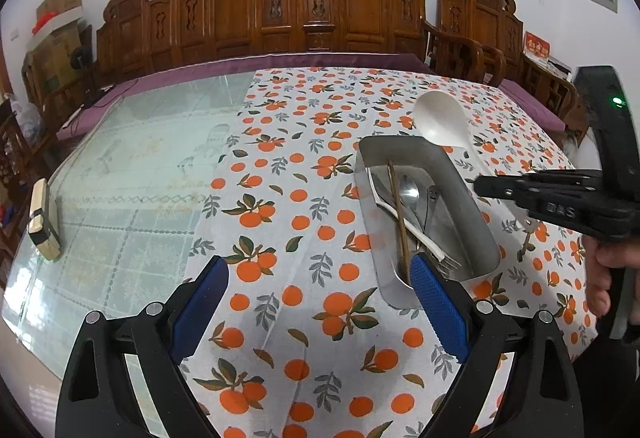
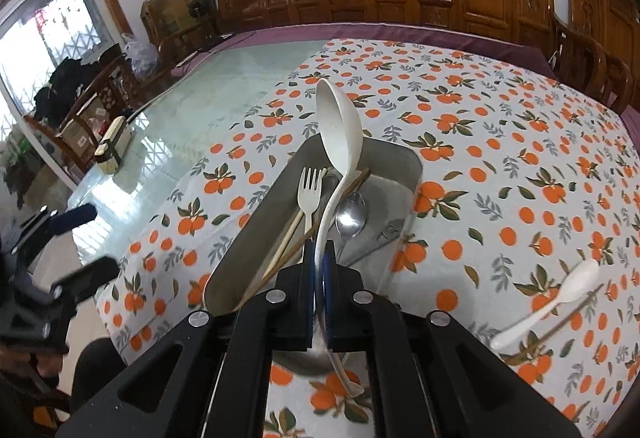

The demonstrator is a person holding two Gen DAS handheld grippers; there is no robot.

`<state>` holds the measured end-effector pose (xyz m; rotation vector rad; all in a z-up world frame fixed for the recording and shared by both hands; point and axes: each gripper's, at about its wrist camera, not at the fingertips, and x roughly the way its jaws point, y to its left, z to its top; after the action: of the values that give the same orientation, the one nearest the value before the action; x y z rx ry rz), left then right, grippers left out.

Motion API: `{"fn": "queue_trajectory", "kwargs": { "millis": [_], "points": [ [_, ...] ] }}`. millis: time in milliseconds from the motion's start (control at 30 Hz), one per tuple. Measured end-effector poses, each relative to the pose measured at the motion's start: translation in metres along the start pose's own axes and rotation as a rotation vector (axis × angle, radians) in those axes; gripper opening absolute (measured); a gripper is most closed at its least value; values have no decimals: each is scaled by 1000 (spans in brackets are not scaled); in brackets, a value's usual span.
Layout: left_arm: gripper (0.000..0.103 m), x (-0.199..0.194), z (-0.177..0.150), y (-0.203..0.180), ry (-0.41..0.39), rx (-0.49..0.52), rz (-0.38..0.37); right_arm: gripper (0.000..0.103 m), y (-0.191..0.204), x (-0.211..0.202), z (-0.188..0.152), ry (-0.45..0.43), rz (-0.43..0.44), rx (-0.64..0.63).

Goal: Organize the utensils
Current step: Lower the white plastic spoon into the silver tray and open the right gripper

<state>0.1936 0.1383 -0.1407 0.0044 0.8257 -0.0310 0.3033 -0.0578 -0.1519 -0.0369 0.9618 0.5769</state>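
Right gripper clamping white ladle by handle, hovering over metal tray, ladle's long axis running along tray's length. Left gripper gaping empty beside tray. Small white spoon lying on tablecloth, nearer right gripper.

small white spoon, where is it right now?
Right wrist view, lower right: the small white spoon lies on the orange-print tablecloth beside a chopstick, outside the metal tray.

The cloth left of the tray lies free for passing. The ladle stands over the tray, blocking its middle; a spoon lies right.
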Motion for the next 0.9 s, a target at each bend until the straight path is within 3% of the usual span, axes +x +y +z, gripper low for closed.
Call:
{"fn": "queue_trajectory", "kwargs": {
  "millis": [533, 633, 900],
  "points": [
    [88, 6, -2, 0, 15, -3, -1, 5, 9, 49, 1, 63, 49, 53],
    [88, 6, -2, 0, 17, -3, -2, 10, 13, 50, 2, 59, 49, 42],
    [88, 5, -1, -2, 12, -1, -3, 11, 15, 39, -2, 43, 75, -8]
  ]
}}
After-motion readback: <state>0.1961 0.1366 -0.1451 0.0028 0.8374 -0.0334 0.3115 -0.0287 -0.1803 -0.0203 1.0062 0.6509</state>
